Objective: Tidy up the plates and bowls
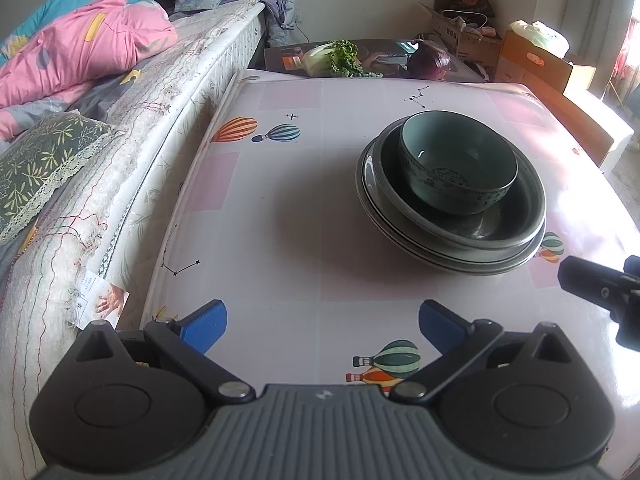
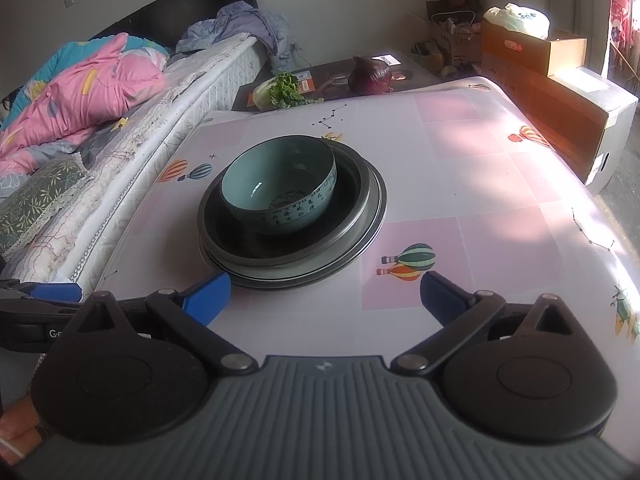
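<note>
Sitting just ahead-left of the right gripper (image 2: 325, 298), nearer than the left gripper (image 1: 322, 325): the bowl (image 2: 280, 186); both grippers wide open, empty.

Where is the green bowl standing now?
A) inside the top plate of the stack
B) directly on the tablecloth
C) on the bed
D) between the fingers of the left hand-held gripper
A: the green bowl sits inside the topmost dark plate of the stack, untouched by either gripper.

Teal bowl (image 2: 279, 190) upright, nested in stacked dark plates (image 2: 352, 240) on table, off-centre.
</note>
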